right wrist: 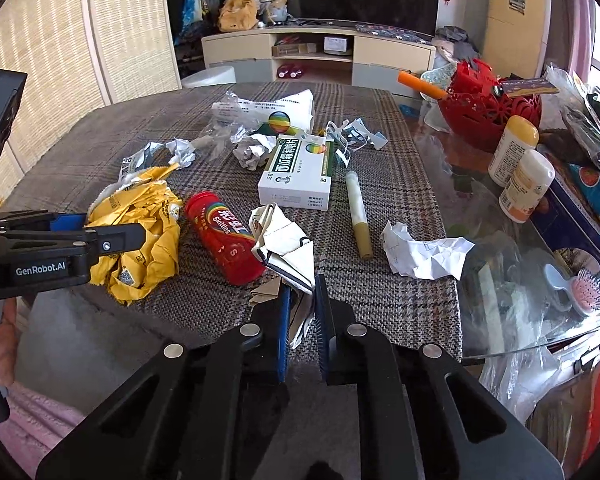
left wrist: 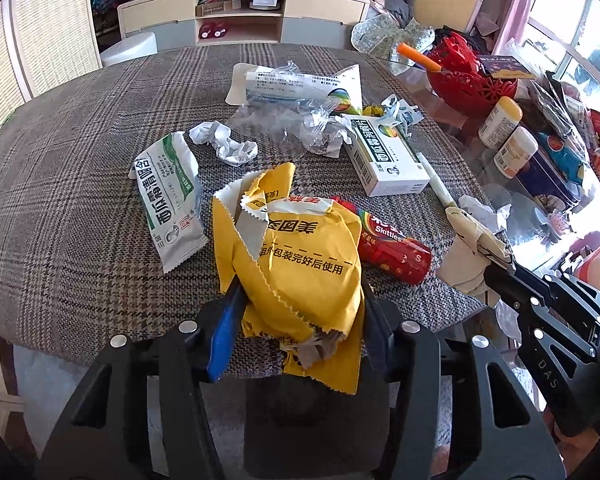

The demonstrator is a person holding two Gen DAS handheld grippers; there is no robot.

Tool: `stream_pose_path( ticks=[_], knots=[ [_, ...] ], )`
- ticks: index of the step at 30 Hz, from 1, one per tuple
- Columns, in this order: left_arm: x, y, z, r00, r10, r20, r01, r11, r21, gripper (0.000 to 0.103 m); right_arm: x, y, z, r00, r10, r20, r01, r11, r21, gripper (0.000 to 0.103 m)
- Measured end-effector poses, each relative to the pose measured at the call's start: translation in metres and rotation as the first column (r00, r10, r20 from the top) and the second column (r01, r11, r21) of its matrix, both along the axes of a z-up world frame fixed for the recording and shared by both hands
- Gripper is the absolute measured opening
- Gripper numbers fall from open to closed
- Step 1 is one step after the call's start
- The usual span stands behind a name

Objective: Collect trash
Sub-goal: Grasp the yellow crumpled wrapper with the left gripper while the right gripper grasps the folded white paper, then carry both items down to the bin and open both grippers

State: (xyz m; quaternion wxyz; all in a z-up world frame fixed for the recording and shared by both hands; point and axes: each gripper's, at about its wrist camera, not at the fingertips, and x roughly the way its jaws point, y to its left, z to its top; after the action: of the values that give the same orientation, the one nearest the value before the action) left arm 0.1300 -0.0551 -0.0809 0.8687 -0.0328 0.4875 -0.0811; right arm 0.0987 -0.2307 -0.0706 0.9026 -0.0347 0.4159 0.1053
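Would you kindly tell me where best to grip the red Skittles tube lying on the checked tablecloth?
Grip the red cylindrical Skittles tube across its round middle, from above, jaws straddling its long axis. It lies flat, hemmed by the crumpled yellow wrapper and folded cream paper.

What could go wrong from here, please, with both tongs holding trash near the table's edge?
The left tongs pinch only part of the crumpled yellow paper bag, so it might slip. Lifting the creased white paper wrapper in the right tongs could nudge the red Skittles tube, which may roll.
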Motion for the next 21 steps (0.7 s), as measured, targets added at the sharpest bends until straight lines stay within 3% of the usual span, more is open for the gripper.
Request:
stream_pose_path(
  ticks=[7, 12, 16, 21],
  knots=[
    [-0.027, 0.012, 0.002, 1.0, -0.02, 0.022, 0.02, 1.0, 0.008, 0.05, -0.022, -0.001, -0.006, 1.0, -0.026, -0.013, 0.026, 1.0, -0.015, 0.013],
    [-0.062, 0.021, 0.01, 0.999, -0.029, 0.039, 0.03, 0.999, -0.03, 0.05, -0.046, 0.003, 0.005, 1.0, -0.001, 0.005, 0.001, 1.0, -0.005, 0.013],
    [-0.098, 0.023, 0.017, 0.997, -0.034, 0.076, 0.038, 0.998, -0.046, 0.05, -0.074, 0.001, 0.001, 1.0, 0.001, -0.013, 0.0, 1.0, 0.028, 0.013],
    [-0.138, 0.016, 0.004, 0.994, -0.07, 0.082, 0.074, 0.996, -0.046, 0.05, -0.109, 0.002, -0.026, 0.997, 0.003, -0.082, 0.007, 0.993, 0.12, 0.013]
  ],
)
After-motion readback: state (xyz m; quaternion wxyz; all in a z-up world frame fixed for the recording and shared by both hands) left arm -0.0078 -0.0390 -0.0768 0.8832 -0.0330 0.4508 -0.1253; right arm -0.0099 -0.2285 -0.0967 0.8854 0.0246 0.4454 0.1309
